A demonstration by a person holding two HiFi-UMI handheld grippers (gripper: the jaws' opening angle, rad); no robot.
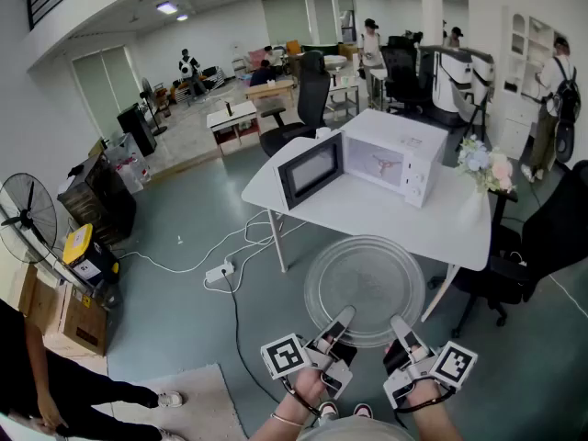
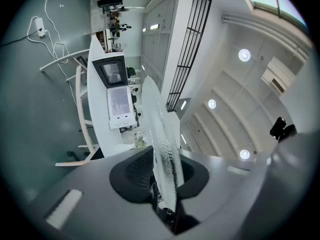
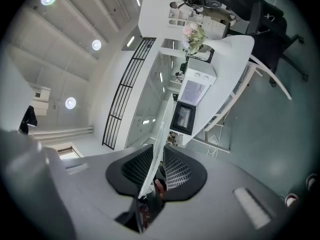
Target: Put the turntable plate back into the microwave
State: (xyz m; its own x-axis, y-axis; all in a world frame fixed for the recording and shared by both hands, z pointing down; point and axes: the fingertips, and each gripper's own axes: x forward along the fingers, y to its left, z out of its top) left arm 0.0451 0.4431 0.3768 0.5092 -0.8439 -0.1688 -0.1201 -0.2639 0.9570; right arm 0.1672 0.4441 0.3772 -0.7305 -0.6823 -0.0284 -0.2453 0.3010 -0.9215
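Glass plate (image 1: pixel 365 288): clear and round, so no long side. Held flat, face up, in mid-air just short of the table (image 1: pixel 367 214). Rim faint against the floor; near edge partly hidden under the jaws. Left gripper (image 1: pixel 343 318) clamps the rim at 7 o'clock, right gripper (image 1: pixel 397 323) at 5 o'clock, both narrow. Microwave (image 1: pixel 386 163) at 12 o'clock, door (image 1: pixel 310 171) open
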